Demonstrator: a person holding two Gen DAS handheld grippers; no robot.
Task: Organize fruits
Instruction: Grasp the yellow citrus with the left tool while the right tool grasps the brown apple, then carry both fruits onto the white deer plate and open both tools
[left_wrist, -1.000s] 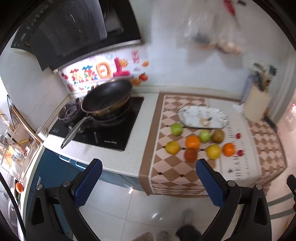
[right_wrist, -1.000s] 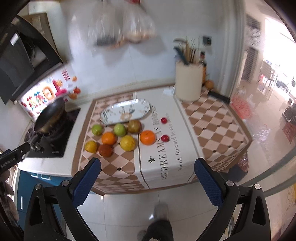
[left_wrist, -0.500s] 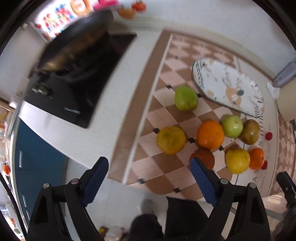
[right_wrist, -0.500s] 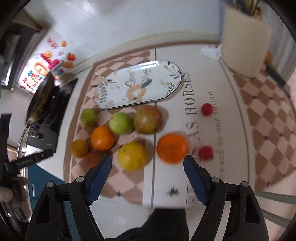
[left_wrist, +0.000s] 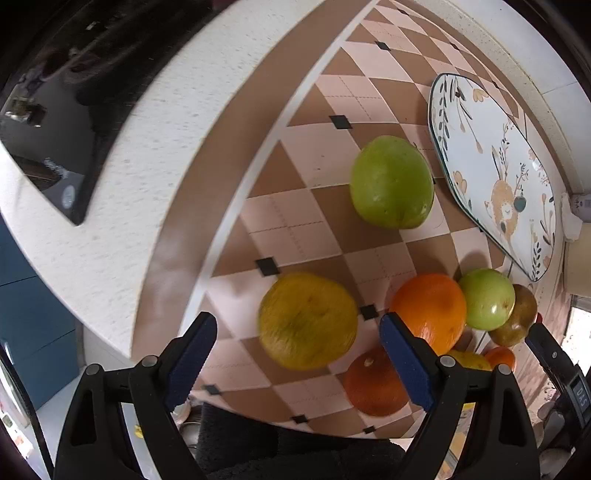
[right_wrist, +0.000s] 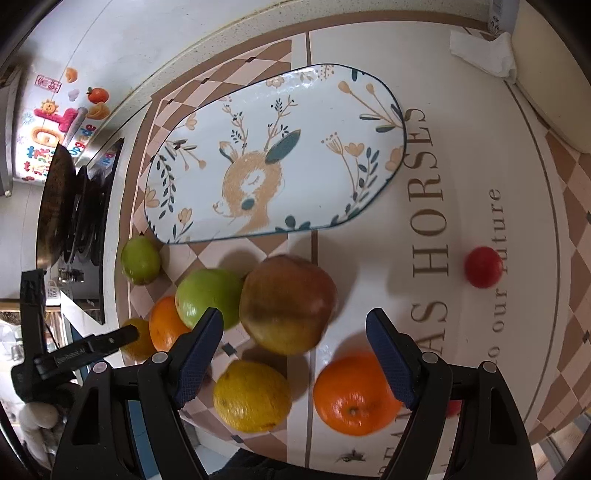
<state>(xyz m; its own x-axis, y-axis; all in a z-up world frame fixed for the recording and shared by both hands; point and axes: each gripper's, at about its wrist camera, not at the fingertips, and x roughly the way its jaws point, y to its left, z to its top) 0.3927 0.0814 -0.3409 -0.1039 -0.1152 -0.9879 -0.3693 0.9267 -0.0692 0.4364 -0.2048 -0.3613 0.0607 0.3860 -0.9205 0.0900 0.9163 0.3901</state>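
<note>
fruit: loose cluster on the worktop (right_wrist: 461, 177) mat, all just in front of the plate (right_wrist: 273, 155); plate bare.
step: approach for the first picks, nothing lifted yet.
left tool (left_wrist: 297, 356): closing, straddling the yellow-green citrus (left_wrist: 308, 320); pads not on it, grasping nothing.
right tool (right_wrist: 295, 350): released, jaws apart above the brown-red apple (right_wrist: 288, 304), which lies nearest the plate.
next: drop each tool further, centre its fruit between the pads, clench, carry to the plate; neighbours touch, so watch for nudges.
change: a second ago both tools were high with the whole worktop in view and jaws wider; now low over the fruit.
</note>
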